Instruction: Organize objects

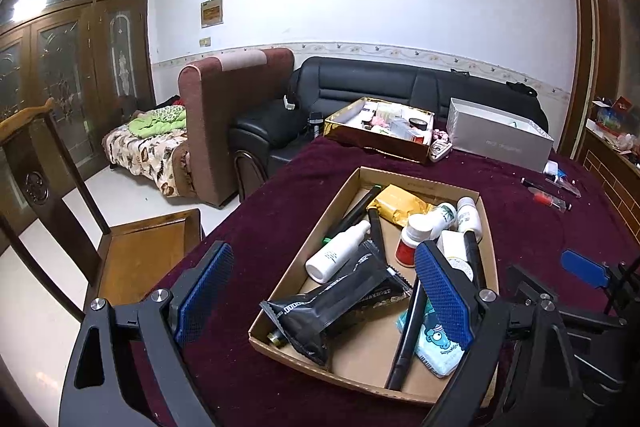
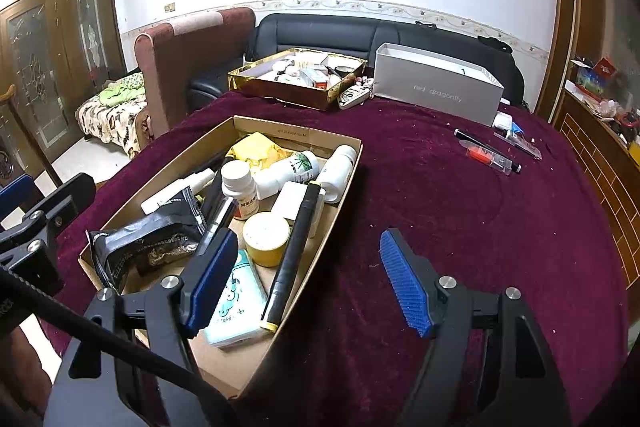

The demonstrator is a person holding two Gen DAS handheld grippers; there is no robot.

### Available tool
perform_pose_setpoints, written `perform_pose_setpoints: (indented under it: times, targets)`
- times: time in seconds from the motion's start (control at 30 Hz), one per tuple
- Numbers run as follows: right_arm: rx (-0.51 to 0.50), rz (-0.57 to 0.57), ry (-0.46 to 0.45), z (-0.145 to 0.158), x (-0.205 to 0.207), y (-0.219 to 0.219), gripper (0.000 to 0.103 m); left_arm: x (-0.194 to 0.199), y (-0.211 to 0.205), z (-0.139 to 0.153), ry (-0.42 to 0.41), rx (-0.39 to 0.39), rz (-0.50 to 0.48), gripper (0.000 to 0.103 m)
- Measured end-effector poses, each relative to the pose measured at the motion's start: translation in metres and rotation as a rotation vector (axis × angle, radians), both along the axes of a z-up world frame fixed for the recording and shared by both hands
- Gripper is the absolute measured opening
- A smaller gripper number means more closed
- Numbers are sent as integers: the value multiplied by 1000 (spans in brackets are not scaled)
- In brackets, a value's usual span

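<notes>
A shallow cardboard box sits on the maroon tablecloth. It holds white bottles, a black foil pouch, a yellow packet, a yellow tape roll, black pens and a tissue pack. My left gripper is open and empty above the box's near end. My right gripper is open and empty over the box's right wall. The right gripper's fingers also show in the left wrist view.
A gold box with small items, a grey box and a key fob stand at the table's far side. Pens and syringe-like items lie at the right. A wooden chair stands left; sofas behind.
</notes>
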State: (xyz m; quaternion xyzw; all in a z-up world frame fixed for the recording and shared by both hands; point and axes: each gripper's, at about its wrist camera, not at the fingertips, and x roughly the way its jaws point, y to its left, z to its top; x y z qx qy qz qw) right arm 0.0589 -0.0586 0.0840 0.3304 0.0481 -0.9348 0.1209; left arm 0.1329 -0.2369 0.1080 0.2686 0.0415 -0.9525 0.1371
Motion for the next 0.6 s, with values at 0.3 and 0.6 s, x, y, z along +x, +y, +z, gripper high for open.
perform_pose_setpoints:
  times: [0.3,0.6]
  targets:
    - [5,-2,-14,-4,-1,-1,74,-2,-3,-4,-23,7,10,89]
    - [4,-23,-24,-4,-4,11,74,-5,16,-6,-40,-55,-41,97]
